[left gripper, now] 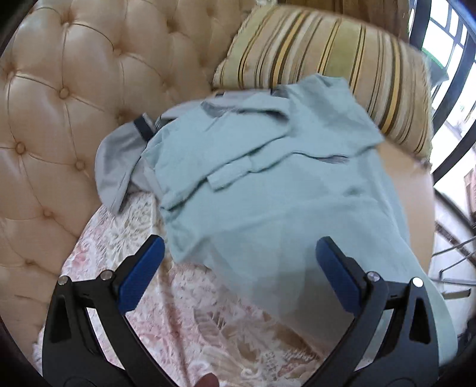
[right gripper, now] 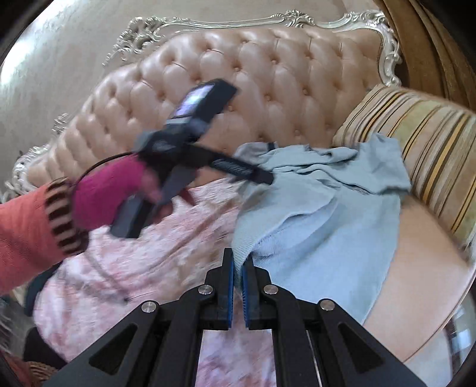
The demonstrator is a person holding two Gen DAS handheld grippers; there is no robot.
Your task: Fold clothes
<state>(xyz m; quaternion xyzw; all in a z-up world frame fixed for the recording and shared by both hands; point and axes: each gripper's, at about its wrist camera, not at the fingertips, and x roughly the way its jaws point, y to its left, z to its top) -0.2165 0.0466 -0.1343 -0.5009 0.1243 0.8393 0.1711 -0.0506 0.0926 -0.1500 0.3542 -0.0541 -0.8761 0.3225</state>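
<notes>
1. Sofa back (left gripper: 53,98): tufted, buttoned, pale leather, at your far left; in the right wrist view it carries a carved silvery frame (right gripper: 208,22) along its top.

2. Your left hand (right gripper: 110,196): magenta glove, orange sleeve (right gripper: 20,235) with a striped cuff, gripping the left tool's handle. Blurred.

3. Seat cover (left gripper: 125,238): pink and cream floral lace, spread over the seat, partly under the garments.

4. Left gripper (left gripper: 238,279): your tongs stand wide apart, blue pads (left gripper: 139,277) showing, nothing between them. They hover over the near hem of the shirt. In the right wrist view its tip sits near the shirt's far left edge; whether it touches the cloth cannot be told.

5. Grey garment (left gripper: 116,166): lies bunched at the sofa back, partly beneath the shirt's left side.

6. Light blue shirt (left gripper: 267,184): lies on the seat, sleeves folded over its upper part, top edge resting against the cushion.

7. Right gripper (right gripper: 238,268): your tongs are closed on a raised edge of the light blue shirt, cloth pinched between the pads.

8. Striped cushion (left gripper: 342,59): olive, yellow and brown, propped at the right end of the sofa.
</notes>
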